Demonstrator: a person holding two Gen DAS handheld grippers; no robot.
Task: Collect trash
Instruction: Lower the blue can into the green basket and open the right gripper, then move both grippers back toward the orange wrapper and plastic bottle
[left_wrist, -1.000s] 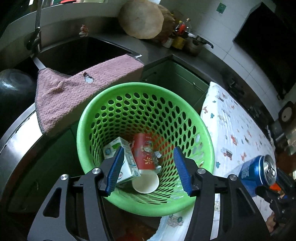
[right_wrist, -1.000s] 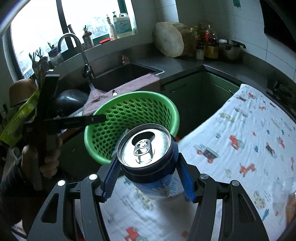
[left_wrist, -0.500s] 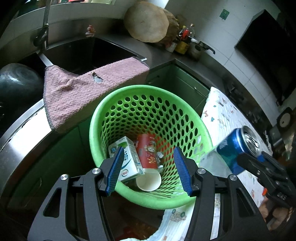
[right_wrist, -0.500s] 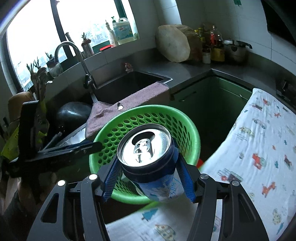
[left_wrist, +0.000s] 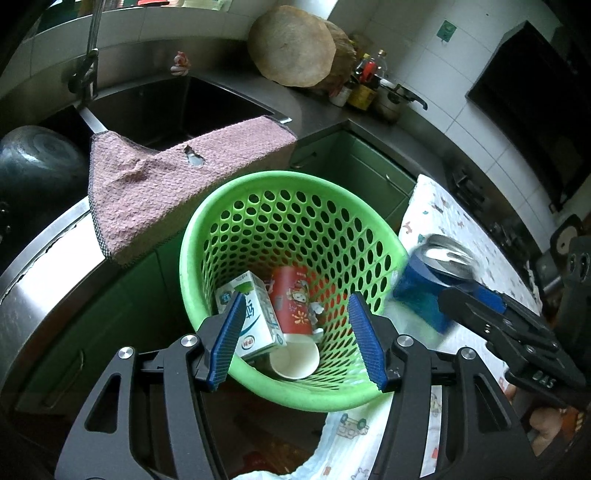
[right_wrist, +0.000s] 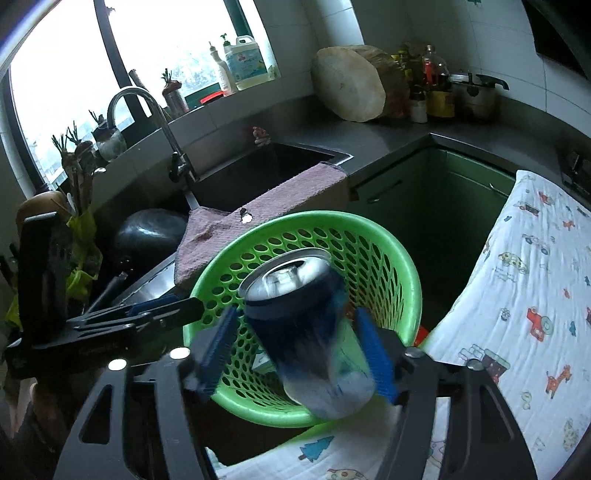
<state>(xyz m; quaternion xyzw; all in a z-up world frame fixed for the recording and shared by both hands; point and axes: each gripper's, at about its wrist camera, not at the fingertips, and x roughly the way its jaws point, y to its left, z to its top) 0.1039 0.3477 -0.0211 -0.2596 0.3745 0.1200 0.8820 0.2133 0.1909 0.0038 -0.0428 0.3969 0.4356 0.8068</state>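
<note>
A green perforated basket (left_wrist: 258, 199) (right_wrist: 391, 240) holds a white milk carton (left_wrist: 255, 314) and a red paper cup (left_wrist: 291, 295). My left gripper (left_wrist: 295, 332) is open and empty just above the basket's near rim. My right gripper (right_wrist: 299, 350) has its jaws spread wide at the basket's right rim. A blue drink can (right_wrist: 306, 332) (left_wrist: 424, 284) is blurred and tilted between the jaws, apart from both pads, over the rim.
A pink towel (left_wrist: 177, 177) hangs over the sink edge behind the basket. A sink (right_wrist: 266, 166) and faucet (right_wrist: 147, 110) lie beyond. A patterned cloth (right_wrist: 535, 295) covers the surface to the right. Green cabinets (left_wrist: 351, 166) stand behind.
My right gripper carried the can left to the basket rim, then opened; the can now tips loose between the jaws. My left gripper stayed open over the basket.
</note>
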